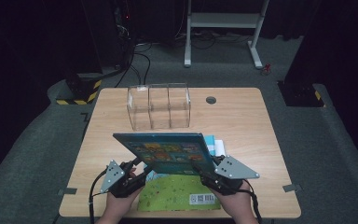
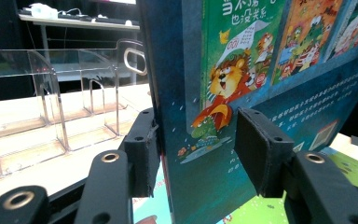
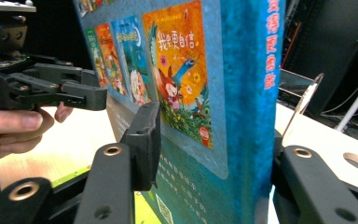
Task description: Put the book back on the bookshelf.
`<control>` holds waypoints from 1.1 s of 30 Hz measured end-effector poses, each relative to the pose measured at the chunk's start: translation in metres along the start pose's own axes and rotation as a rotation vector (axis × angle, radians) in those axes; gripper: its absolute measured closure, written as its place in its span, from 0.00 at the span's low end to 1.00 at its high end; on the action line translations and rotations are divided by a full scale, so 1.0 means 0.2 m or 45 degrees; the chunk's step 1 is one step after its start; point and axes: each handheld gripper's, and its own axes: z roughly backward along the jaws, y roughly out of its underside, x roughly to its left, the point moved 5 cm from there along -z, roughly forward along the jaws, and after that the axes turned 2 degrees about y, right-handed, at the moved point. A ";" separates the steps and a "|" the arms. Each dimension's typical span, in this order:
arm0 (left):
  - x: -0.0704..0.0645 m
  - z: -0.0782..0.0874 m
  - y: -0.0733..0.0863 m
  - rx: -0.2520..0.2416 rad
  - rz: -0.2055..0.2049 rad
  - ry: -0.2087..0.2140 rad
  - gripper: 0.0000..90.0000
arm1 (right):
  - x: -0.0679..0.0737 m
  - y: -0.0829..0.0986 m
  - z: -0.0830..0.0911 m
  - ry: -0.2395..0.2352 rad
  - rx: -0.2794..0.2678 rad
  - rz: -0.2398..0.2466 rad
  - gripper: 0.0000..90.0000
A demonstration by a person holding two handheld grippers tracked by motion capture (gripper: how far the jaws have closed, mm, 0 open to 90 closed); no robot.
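A thick blue picture book (image 1: pixel 168 151) is held tilted in the air above the table's near middle. My left gripper (image 1: pixel 139 169) is shut on its lower left corner, and my right gripper (image 1: pixel 204 173) is shut on its lower right corner. In the left gripper view the book (image 2: pixel 223 93) stands between the two pads (image 2: pixel 142 149), spine toward the left one. The right gripper view has the cover (image 3: pixel 186 93) pressed by the left pad (image 3: pixel 144 140), while the other jaw is hidden behind the spine. A green book (image 1: pixel 177 193) lies flat underneath.
A clear three-slot organiser (image 1: pixel 158 106) stands at the back middle of the wooden table (image 1: pixel 242 121). A cable grommet (image 1: pixel 210 100) sits to its right. White and cyan books (image 1: pixel 216 145) peek out behind the held book. A hand (image 3: pixel 14 126) holds the left gripper.
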 end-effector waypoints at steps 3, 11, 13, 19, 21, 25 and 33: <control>0.00 0.00 0.00 -0.002 0.013 0.002 0.56 | 0.00 0.00 0.00 -0.010 0.000 0.005 0.64; 0.02 -0.01 0.00 0.000 0.028 -0.006 0.55 | 0.02 0.01 0.01 -0.022 -0.001 0.025 0.70; 0.03 -0.02 0.00 0.002 0.035 -0.008 0.55 | 0.02 0.01 0.02 -0.023 0.001 0.036 0.72; 0.05 -0.02 0.01 0.031 0.028 -0.073 0.54 | 0.05 0.01 0.02 -0.053 0.008 0.064 0.79; 0.06 -0.03 0.02 0.048 0.039 -0.082 0.55 | 0.06 0.01 0.02 -0.077 0.012 0.060 0.84; 0.06 -0.02 0.02 0.050 0.038 -0.084 0.54 | 0.09 0.02 0.00 -0.102 0.029 0.068 0.89; 0.05 -0.02 0.01 0.068 0.029 -0.076 0.50 | 0.08 0.02 -0.02 -0.074 0.030 0.003 0.89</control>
